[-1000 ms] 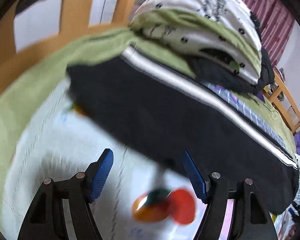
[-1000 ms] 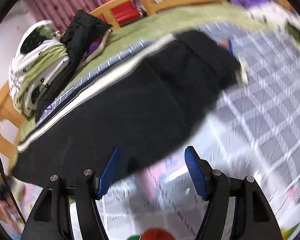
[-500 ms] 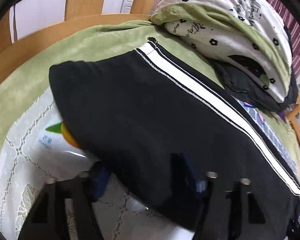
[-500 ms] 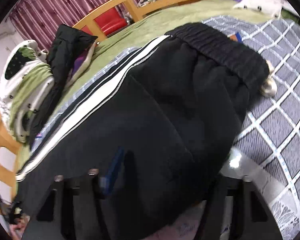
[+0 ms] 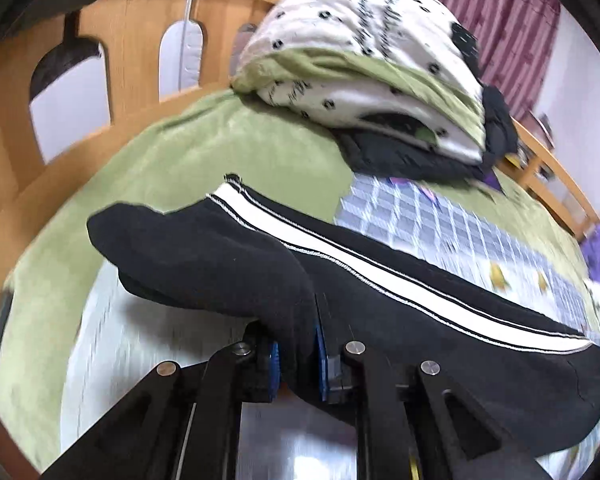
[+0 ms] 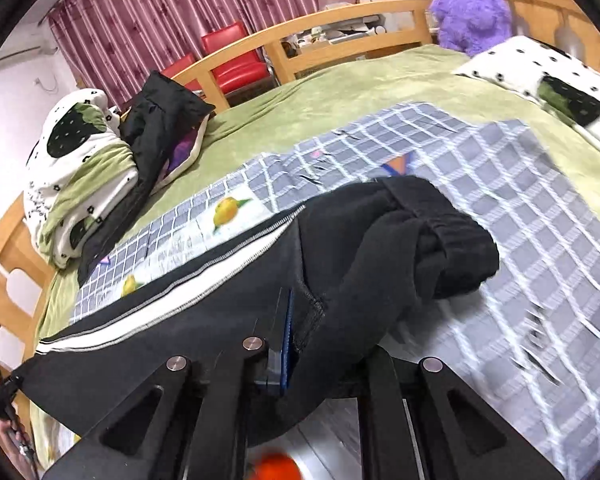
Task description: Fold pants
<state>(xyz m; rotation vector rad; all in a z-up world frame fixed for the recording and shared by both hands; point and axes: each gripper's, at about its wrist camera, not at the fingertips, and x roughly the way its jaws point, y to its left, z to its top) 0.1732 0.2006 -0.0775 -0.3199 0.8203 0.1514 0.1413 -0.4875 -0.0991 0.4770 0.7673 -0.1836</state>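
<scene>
Grippers first: the left gripper (image 5: 296,354) has just closed its jaws on the near edge of the pants (image 5: 420,320) at the leg end, the right gripper (image 6: 296,344) likewise near the waistband (image 6: 452,232). The pants lie lengthwise on the bed (image 6: 340,100), near edge raised. Judged step: first fold. Next, carry that edge across evenly.

right tongs (image 6: 300,344) | clamped on black pants (image 6: 340,264) | above checked sheet (image 6: 520,200)

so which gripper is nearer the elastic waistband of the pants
Right. The right gripper is shut on the pants just below the waistband; the left gripper grips the far hem end.
</scene>
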